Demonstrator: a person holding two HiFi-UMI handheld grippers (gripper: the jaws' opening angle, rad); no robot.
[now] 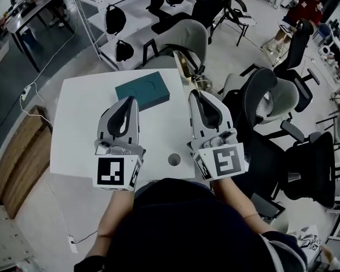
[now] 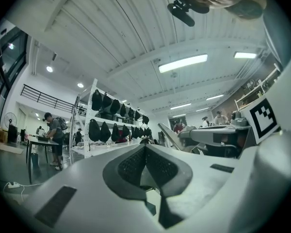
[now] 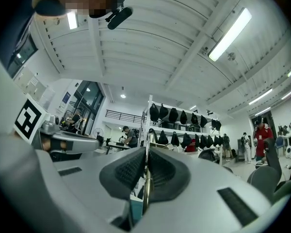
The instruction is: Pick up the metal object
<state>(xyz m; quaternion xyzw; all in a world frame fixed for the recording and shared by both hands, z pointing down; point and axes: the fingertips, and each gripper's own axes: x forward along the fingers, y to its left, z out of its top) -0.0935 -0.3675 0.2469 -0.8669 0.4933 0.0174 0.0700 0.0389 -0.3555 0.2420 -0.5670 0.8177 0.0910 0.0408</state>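
Right gripper (image 1: pixel 195 97) clenched on a thin metal object (image 1: pixel 183 67) that juts beyond the far edge of the white table (image 1: pixel 79 129); left gripper (image 1: pixel 130 101) closed, empty, near a teal box (image 1: pixel 143 90).

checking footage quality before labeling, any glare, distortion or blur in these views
Head view: even light, white table bright, mild wide-lens bending at edges. Left gripper view: heavy fisheye, dark corners, ceiling strip light glaring. Right gripper view: same fisheye, metal object between the jaws reads sharp.

Teal box (image 1: pixel 142 90) ahead; chairs (image 1: pixel 266 103) crowd right; left of table (image 1: pixel 73 135) free.
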